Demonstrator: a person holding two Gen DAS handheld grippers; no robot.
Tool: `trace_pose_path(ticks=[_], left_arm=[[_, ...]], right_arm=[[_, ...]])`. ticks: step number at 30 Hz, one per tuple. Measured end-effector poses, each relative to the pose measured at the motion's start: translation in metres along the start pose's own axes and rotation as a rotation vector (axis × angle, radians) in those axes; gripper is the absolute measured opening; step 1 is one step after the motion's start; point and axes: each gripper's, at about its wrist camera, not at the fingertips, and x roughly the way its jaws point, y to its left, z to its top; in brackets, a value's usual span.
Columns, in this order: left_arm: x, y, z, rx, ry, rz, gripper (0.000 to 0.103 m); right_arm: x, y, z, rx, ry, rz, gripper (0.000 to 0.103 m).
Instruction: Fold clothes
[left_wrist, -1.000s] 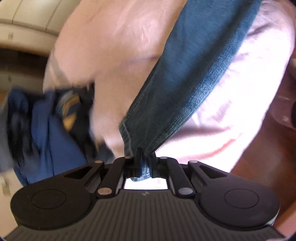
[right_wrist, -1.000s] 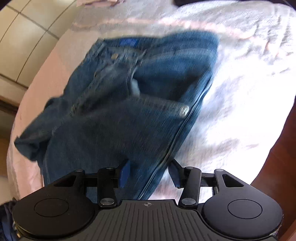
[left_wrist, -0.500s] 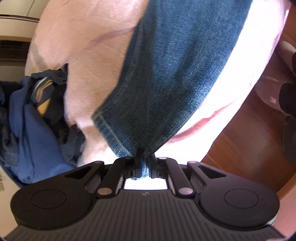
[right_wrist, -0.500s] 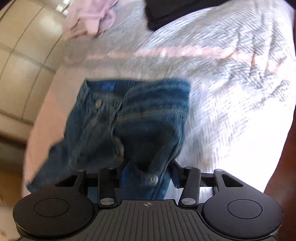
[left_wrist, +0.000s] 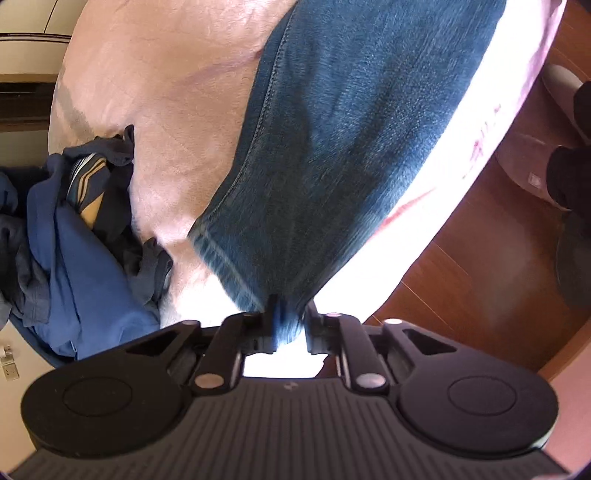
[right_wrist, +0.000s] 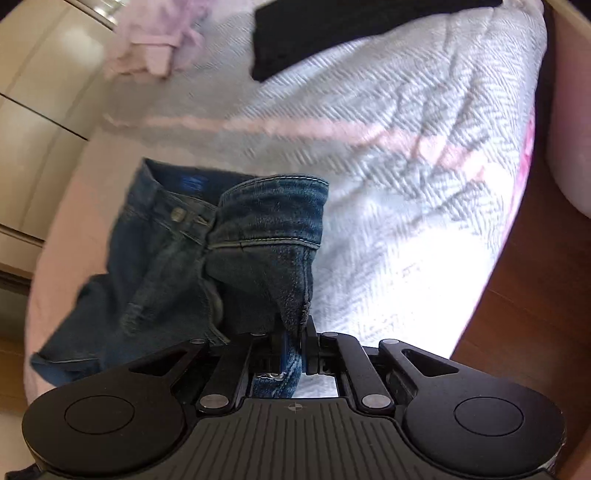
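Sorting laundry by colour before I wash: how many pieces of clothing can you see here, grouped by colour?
Blue denim: 1, the jeans, held by the left gripper and the right gripper.
Black: 1, the black garment.
Pink: 1, the pink garment.
Blue and navy pile: count unclear, tangled.
Total: 3, plus the pile.

The jeans (left_wrist: 332, 166) run out past the top edge ahead of the left gripper (left_wrist: 290, 325), their hem smeared by blur just before its fingers. Ahead of the right gripper (right_wrist: 291, 350), the black garment (right_wrist: 332, 33) is cut by the top edge, and the pink cloth (right_wrist: 155, 44) far left of it is blurred
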Motion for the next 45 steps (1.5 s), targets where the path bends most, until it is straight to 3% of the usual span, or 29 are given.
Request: trace_pose_path(ticks=[1,3,4,5,8,13,15,20,26,27,28,29,30,33,37,42,45], left_arm=[[-0.006,0.005,-0.005,-0.019,0.003,-0.006,0.032],[-0.015,0.024,-0.018,-0.079,0.016,0.006,0.038],[-0.017,0.034,-0.021,-0.110,0.013,0.010,0.038],[-0.018,0.045,-0.018,-0.141,-0.006,0.010,0.038],[-0.023,0.075,-0.010,-0.234,-0.063,0.009,0.041],[-0.029,0.124,0.008,-0.379,-0.166,0.003,0.051],[-0.030,0.126,0.038,-0.369,-0.230,-0.016,0.059],[-0.029,0.130,0.112,-0.345,-0.365,-0.073,0.065],[-0.037,0.121,0.213,-0.297,-0.453,-0.126,0.069],[-0.038,0.123,0.230,-0.290,-0.467,-0.133,0.071],[-0.038,0.124,0.245,-0.281,-0.480,-0.139,0.072],[-0.037,0.127,0.259,-0.274,-0.490,-0.143,0.073],[-0.037,0.130,0.275,-0.268,-0.500,-0.148,0.074],[-0.036,0.143,0.314,-0.243,-0.539,-0.184,0.075],[-0.035,0.158,0.361,-0.159,-0.625,-0.281,0.076],[-0.028,0.148,0.409,0.038,-0.731,-0.417,0.080],[-0.022,0.128,0.429,0.197,-0.771,-0.422,0.079]], right_arm=[[-0.001,0.006,0.001,-0.010,0.003,-0.029,0.007],[-0.011,0.027,0.001,-0.082,-0.003,-0.160,0.030],[-0.018,0.036,-0.001,-0.112,-0.015,-0.220,0.054],[-0.024,0.045,-0.003,-0.135,-0.031,-0.273,0.064],[-0.034,0.078,-0.012,-0.184,-0.057,-0.232,0.064],[-0.002,0.188,-0.039,-0.446,-0.003,-0.026,0.064],[0.018,0.243,-0.058,-0.634,0.020,0.040,0.064],[0.076,0.372,-0.112,-1.182,0.062,0.138,0.064],[0.170,0.457,-0.167,-1.667,0.137,0.179,0.063],[0.185,0.466,-0.174,-1.731,0.143,0.172,0.062],[0.200,0.473,-0.179,-1.788,0.140,0.164,0.047],[0.209,0.477,-0.181,-1.818,0.137,0.163,0.008],[0.214,0.480,-0.178,-1.820,0.141,0.165,0.002],[0.198,0.482,-0.155,-1.786,0.158,0.243,0.001],[0.129,0.460,-0.117,-1.768,0.115,0.342,0.001],[0.068,0.421,-0.084,-1.690,0.085,0.309,0.001],[0.047,0.402,-0.078,-1.646,0.059,0.250,0.001]])
